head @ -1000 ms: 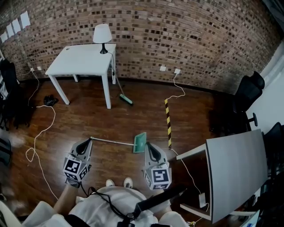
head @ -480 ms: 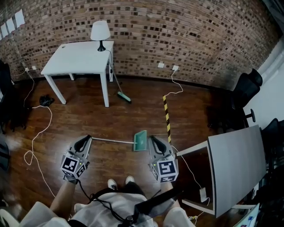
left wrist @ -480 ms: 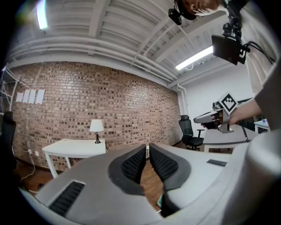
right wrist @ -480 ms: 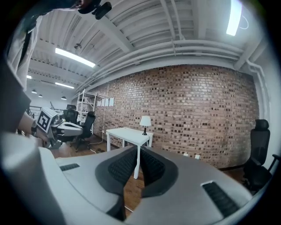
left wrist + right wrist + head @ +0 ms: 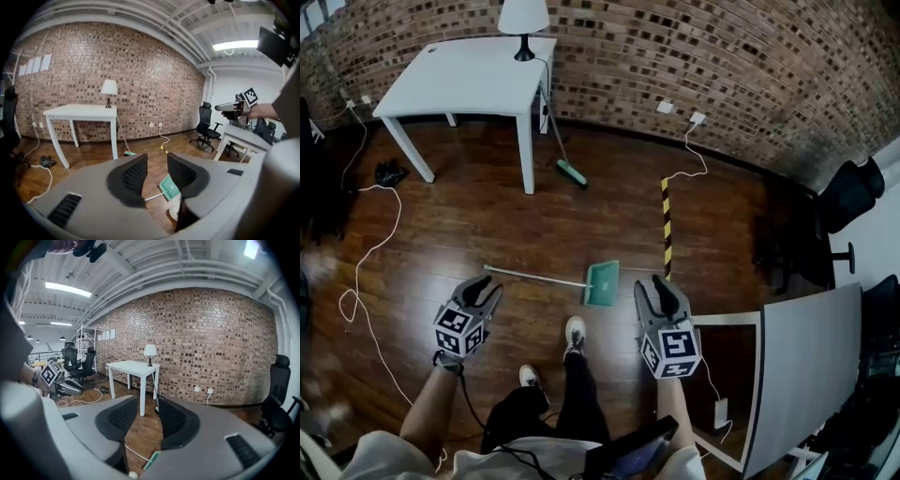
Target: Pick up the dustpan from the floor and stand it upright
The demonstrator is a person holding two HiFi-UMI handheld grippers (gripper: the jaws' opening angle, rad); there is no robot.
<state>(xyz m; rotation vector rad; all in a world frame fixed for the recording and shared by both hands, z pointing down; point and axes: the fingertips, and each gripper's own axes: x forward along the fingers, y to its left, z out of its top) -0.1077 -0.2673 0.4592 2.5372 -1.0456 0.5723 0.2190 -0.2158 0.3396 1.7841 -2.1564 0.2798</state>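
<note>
The green dustpan [image 5: 602, 283] lies flat on the wooden floor, its long pale handle [image 5: 534, 276] pointing left. My left gripper [image 5: 484, 292] hovers just short of the handle's end, and my right gripper [image 5: 654, 292] is just right of the pan. Both sets of jaws are opening, with nothing between them. In the left gripper view the dustpan [image 5: 169, 187] shows low beyond the left gripper [image 5: 157, 171]. In the right gripper view the right gripper [image 5: 143, 416] has a corner of the dustpan [image 5: 151, 460] below it. Neither gripper touches it.
A white table [image 5: 469, 75] with a lamp [image 5: 523, 19] stands by the brick wall, a green broom [image 5: 572, 173] leaning on it. A yellow-black strip [image 5: 667, 230] and a white cable [image 5: 366, 272] lie on the floor. A grey desk [image 5: 806, 375] is at right. The person's shoe [image 5: 574, 333] is near the pan.
Both grippers have dropped towards the floor and their jaws have gone from shut to open. The person has stepped one foot forward, close to the dustpan.
</note>
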